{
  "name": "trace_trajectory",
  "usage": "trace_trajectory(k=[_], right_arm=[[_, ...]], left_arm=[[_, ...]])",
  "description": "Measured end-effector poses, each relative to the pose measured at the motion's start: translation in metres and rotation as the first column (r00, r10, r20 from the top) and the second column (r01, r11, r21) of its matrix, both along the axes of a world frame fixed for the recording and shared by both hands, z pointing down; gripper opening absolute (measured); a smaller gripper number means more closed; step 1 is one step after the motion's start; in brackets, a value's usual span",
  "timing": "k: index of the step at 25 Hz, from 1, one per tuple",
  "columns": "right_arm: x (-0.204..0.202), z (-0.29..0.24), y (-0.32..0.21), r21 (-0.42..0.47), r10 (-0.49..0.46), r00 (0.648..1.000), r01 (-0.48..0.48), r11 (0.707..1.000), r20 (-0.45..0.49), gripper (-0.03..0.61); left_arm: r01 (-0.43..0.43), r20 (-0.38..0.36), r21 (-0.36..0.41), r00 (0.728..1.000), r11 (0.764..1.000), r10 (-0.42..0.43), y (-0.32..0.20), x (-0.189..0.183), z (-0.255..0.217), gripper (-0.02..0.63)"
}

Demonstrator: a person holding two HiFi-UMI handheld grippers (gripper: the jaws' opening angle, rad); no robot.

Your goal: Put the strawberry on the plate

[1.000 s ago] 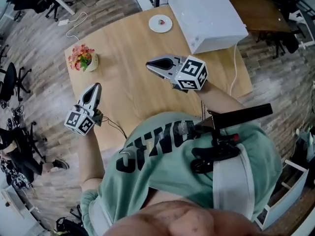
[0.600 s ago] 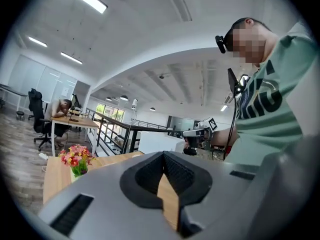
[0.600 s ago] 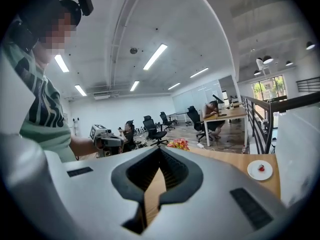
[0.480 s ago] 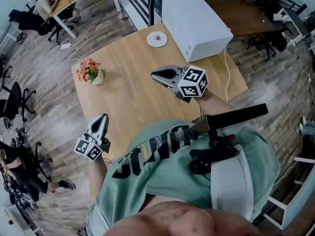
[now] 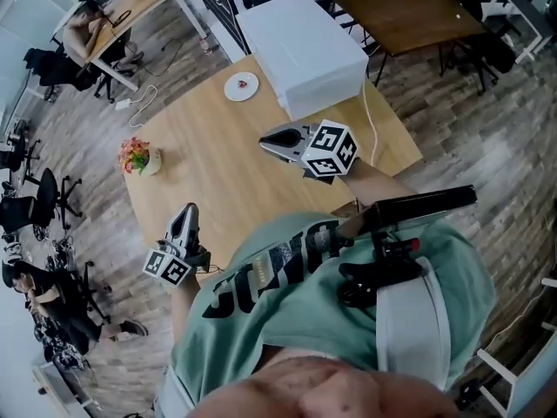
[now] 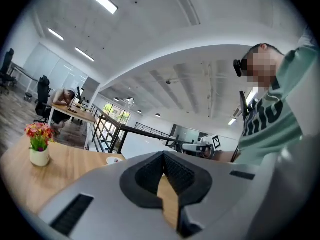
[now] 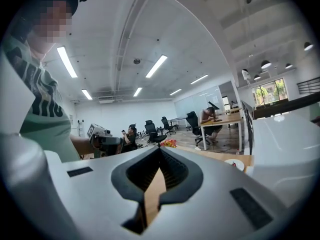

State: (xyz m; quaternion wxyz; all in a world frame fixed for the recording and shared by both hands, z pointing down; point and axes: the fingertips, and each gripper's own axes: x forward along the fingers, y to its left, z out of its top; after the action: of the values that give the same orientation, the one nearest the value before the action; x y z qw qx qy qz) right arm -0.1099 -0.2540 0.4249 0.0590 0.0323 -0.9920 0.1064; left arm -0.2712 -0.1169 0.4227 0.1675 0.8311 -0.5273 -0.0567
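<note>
A small white plate (image 5: 241, 86) sits at the far side of the wooden table (image 5: 209, 155), and a red strawberry (image 5: 242, 84) lies on it. In the right gripper view the plate (image 7: 234, 164) shows low at the right, in the left gripper view the plate (image 6: 114, 159) just past the jaws. My left gripper (image 5: 187, 211) hangs over the table's near left edge, shut and empty. My right gripper (image 5: 265, 138) hovers over the table's near right part, shut, with nothing in it. Both are far from the plate. Their jaws (image 6: 163, 154) (image 7: 159, 150) meet at the tips.
A large white box (image 5: 305, 52) stands on the table right of the plate. A pot of flowers (image 5: 137, 157) stands near the left edge. Office chairs (image 5: 35, 203), desks and seated people surround the table. A cable (image 5: 374, 138) runs from the box.
Both grippers have drawn back from the plate toward the table's near edge as the person stepped away. The whole table now sits farther up in the head view. Jaws stayed shut.
</note>
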Motion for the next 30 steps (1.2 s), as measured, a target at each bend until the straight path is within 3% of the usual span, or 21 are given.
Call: trace_trajectory(k=[5,9,15,20,26,30], right_arm=[[0.059,0.016,-0.018,-0.003,0.006,1.0,-0.006,1.0,-0.014,0.006],[0.076,0.015,-0.02,-0.017,0.043,0.999,-0.043,0.999,-0.001,0.006],[0.056,-0.01,0.018,0.058,0.088,0.996,-0.088,0.994,0.0,0.006],[0.005,-0.02,0.079,0.064,0.137,0.991,-0.136,0.989,0.002,0.006],[-0.054,-0.021,0.151,0.058,0.109,0.994,-0.107,0.993,-0.032,0.006],[-0.055,-0.031,0.17,0.077,0.089,0.996,-0.087,0.993,-0.023,0.006]], left_arm=[[0.014,0.001,-0.035,1.0,0.999,-0.014,-0.025,0.056,-0.003,0.005],[0.004,0.023,-0.028,1.0,1.0,-0.003,-0.026,0.063,-0.011,0.005],[-0.048,0.027,0.048,0.999,0.998,0.046,0.002,0.035,-0.027,0.005],[-0.103,0.034,0.076,0.994,0.992,0.101,0.059,-0.018,-0.032,0.005],[-0.128,0.035,0.087,0.991,0.988,0.126,0.119,-0.076,-0.025,0.005],[-0.107,0.014,0.084,0.994,0.991,0.107,0.137,-0.081,-0.02,0.005]])
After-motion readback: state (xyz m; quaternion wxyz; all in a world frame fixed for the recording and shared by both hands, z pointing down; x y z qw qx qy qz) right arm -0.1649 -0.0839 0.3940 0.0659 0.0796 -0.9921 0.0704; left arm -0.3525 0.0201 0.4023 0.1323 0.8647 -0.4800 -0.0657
